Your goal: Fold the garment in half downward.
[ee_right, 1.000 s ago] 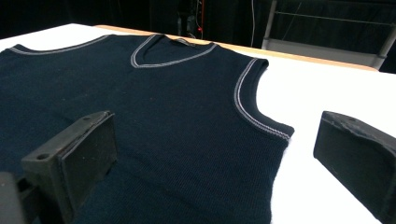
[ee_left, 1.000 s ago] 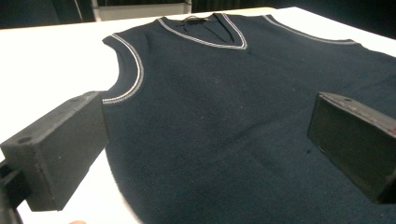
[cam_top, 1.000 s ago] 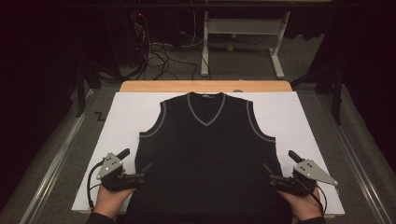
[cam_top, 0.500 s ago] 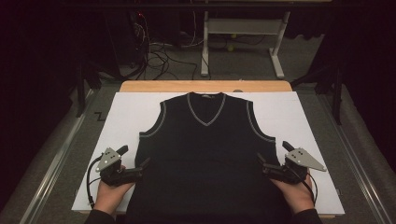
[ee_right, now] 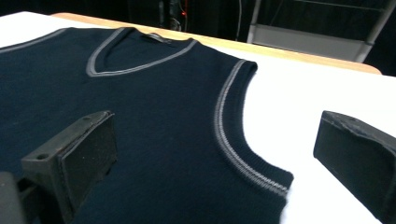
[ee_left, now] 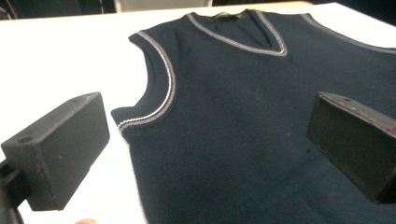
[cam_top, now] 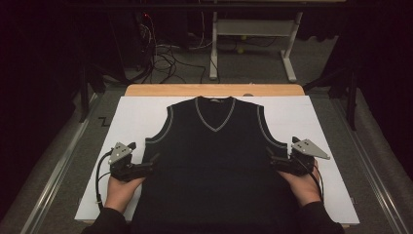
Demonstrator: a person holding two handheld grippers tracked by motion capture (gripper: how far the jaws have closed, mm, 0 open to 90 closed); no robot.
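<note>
Where vest [cam_top: 215, 156] lies: white sheet [cam_top: 131, 117], dim room.

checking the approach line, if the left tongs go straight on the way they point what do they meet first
Most likely the vest. The left tongs stand open, one jaw over the white sheet and one over the knit, aimed at the side edge just below the armhole. Height above the cloth is unclear.

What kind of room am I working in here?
Probably a lab or recording workstation: a white-covered wooden table stands in a dark space, with loose black cables and a grey metal stand on the floor behind the dark sleeveless V-neck sweater.
</note>
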